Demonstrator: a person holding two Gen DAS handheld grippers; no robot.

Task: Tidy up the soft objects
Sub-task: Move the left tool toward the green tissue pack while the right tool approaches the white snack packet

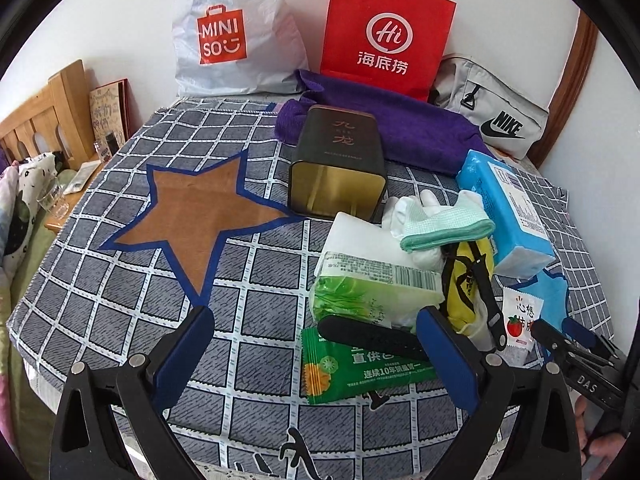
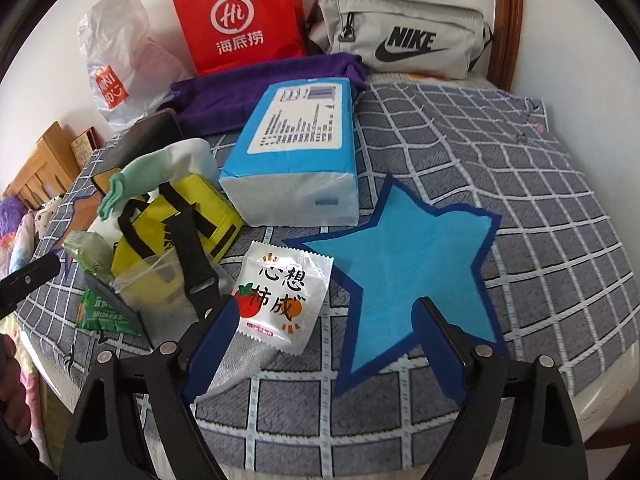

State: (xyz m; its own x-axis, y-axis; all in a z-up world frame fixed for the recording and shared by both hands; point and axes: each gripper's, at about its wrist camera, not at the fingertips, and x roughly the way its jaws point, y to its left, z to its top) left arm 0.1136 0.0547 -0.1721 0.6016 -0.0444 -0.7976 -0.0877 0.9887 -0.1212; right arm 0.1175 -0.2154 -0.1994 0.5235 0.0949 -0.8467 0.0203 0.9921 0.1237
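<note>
A heap of items lies on the checked cloth (image 1: 132, 320). It holds a green tissue pack (image 1: 372, 280), a mint cloth (image 1: 444, 224) on white gloves, a yellow bag (image 2: 172, 224), a blue tissue pack (image 2: 296, 152) and a green snack packet (image 1: 360, 368). My left gripper (image 1: 316, 344) is open above the green packet, its right finger close to the heap. A brown star patch (image 1: 200, 216) lies to its left. My right gripper (image 2: 326, 336) is open over the blue star patch (image 2: 408, 264). Its left finger overlaps a white tomato-print sachet (image 2: 280, 300) without pinching it.
A dark tin (image 1: 340, 164) lies on its side behind the heap. A purple towel (image 1: 384, 128), a red paper bag (image 1: 388, 32), a white Miniso bag (image 1: 228, 32) and a grey Nike pouch (image 2: 400, 32) line the wall. A black-handled tool (image 2: 192, 256) rests on the yellow bag.
</note>
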